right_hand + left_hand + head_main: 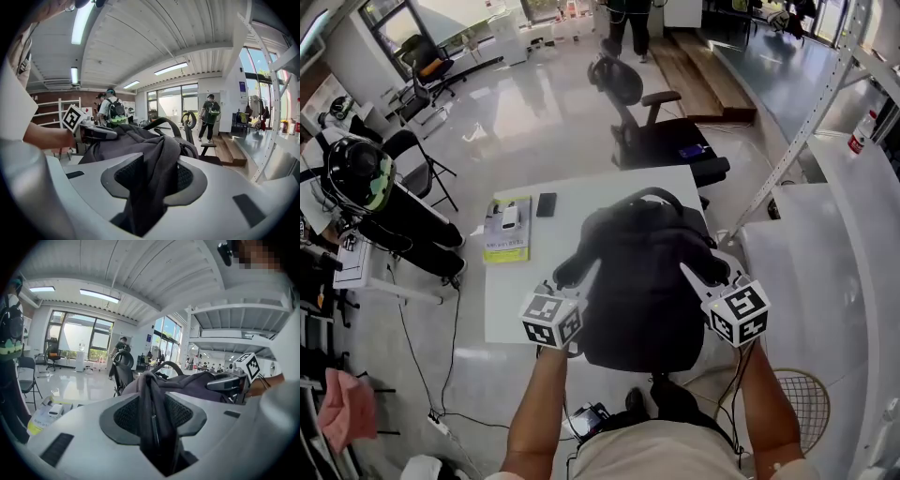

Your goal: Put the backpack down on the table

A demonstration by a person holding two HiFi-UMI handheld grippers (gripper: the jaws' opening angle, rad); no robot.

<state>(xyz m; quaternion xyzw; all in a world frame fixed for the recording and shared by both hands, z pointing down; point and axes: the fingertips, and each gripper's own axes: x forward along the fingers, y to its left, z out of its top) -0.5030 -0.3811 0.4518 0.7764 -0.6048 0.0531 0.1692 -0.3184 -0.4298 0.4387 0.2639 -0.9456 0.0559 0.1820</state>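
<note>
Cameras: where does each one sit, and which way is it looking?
Head view: on the person's head, looking steeply down at the backpack over the white table; forearms, left gripper and right gripper show.
Left gripper view: rides the left gripper, looks along its jaws, backpack fabric between them; right gripper opposite.
Right gripper view: same from the right gripper, facing the left gripper.
Shared: all three show the backpack.

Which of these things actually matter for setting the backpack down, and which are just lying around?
Part of the job: backpack; white table it goes on; left gripper and right gripper, each with backpack fabric between its jaws.

Just lying about: phone and yellow-green booklet on the table; office chair beyond it; helmet at left.
</note>
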